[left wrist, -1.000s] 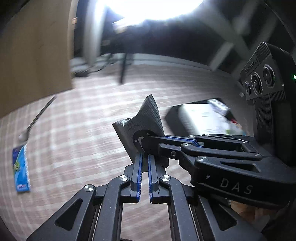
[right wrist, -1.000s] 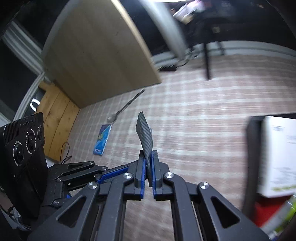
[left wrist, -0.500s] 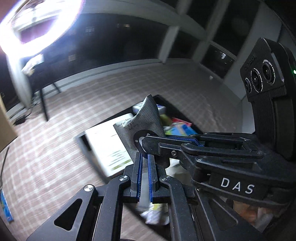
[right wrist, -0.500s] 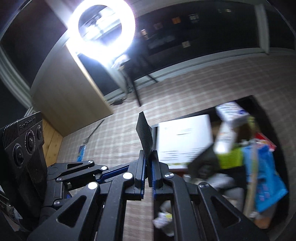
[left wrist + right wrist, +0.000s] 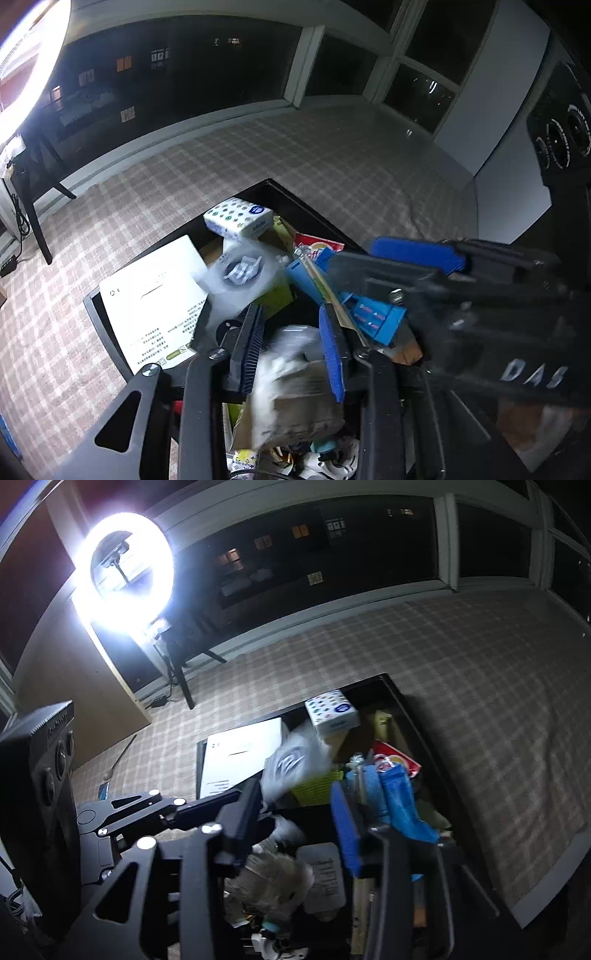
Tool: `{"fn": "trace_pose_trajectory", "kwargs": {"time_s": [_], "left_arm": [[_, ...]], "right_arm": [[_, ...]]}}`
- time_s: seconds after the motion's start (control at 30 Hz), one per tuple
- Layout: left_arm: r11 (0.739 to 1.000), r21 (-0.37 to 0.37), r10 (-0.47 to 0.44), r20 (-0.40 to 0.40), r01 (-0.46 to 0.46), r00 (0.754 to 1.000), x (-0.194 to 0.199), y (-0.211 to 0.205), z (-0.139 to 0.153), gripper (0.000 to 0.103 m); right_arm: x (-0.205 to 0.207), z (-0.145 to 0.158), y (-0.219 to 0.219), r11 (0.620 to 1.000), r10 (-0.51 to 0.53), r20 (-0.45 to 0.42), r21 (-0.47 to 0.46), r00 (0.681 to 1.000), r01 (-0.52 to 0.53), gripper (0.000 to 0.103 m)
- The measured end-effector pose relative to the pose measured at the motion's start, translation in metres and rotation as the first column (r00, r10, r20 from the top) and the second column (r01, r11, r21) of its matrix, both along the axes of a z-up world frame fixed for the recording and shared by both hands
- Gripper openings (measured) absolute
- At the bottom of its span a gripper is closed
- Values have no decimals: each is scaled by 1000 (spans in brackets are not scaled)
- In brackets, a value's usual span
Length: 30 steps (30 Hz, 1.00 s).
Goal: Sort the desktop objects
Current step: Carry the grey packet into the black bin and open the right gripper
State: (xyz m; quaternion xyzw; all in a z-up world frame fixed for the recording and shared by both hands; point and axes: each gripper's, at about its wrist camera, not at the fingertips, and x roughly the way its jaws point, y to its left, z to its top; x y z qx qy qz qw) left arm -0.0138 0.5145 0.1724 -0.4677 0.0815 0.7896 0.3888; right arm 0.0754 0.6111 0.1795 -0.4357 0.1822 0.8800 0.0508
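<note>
Both grippers hang close together over a black box (image 5: 96, 314) (image 5: 406, 709) crammed with items. My left gripper (image 5: 291, 350) is opening. A blurred grey packet (image 5: 299, 402) sits just below its jaws, clear of the pads. My right gripper (image 5: 295, 827) is opening too, and the grey packet (image 5: 325, 877) lies among the clutter beneath it, untouched. The right gripper's blue pad (image 5: 413, 254) shows at the right of the left wrist view.
In the box are a white booklet (image 5: 151, 306) (image 5: 240, 753), a tissue pack (image 5: 240, 218) (image 5: 332, 712), a clear bag (image 5: 240, 269) and a blue item (image 5: 369, 314). A spoon (image 5: 120, 757) and a blue sachet (image 5: 104, 790) lie on the checked tablecloth at left. A ring light (image 5: 125, 572) glares behind.
Both grippers carried the grey packet from the open cloth to above the box, then opened. The packet has left both pairs of pads and dropped into the box.
</note>
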Motion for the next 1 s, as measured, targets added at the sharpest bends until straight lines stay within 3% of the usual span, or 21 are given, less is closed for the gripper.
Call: {"fn": "trace_pose_trajectory", "kwargs": {"time_s": [0.27, 0.33, 0.5, 1.0], "left_arm": [[998, -35, 60, -16, -60, 998, 1, -21, 1, 36], [995, -52, 84, -39, -86, 996, 4, -30, 4, 44], [989, -62, 130, -82, -135, 988, 12, -57, 12, 49], [969, -51, 231, -172, -243, 958, 23, -140, 37, 49]], "right_arm": [[6, -3, -3, 1000, 3, 13, 29, 1000, -4, 47], [8, -2, -9, 999, 8, 10, 47, 1000, -9, 50], [18, 2, -30, 997, 28, -5, 74, 1000, -28, 53], [-5, 16, -105, 981, 181, -23, 70, 983, -179, 54]]}}
